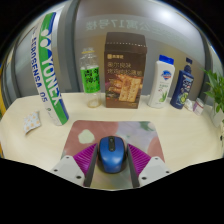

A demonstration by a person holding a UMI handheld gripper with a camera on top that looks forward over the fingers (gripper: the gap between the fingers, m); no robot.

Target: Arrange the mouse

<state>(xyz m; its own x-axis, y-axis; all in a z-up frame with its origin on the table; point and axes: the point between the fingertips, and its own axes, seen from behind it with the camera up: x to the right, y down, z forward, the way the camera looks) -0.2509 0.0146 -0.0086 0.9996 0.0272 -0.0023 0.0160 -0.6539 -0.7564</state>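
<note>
Between the fingers of the gripper (pixel 111 166), at the table's (pixel 170 125) near edge, sits a blue mouse (pixel 111 153) on a pink mouse pad (pixel 100 134); its rear is hidden. The jaws are spread, gaps either side. Beyond, along the far edge, stand a racket bag (pixel 46 62), clear bottle (pixel 92 78), brown box (pixel 126 69) and two lotion bottles (pixel 172 82).

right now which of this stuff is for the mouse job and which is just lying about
For the job: blue mouse, standing between the open gripper jaws; pink mouse pad.

Lying about: brown box, clear bottle, two white bottles, green-lettered tube.
</note>
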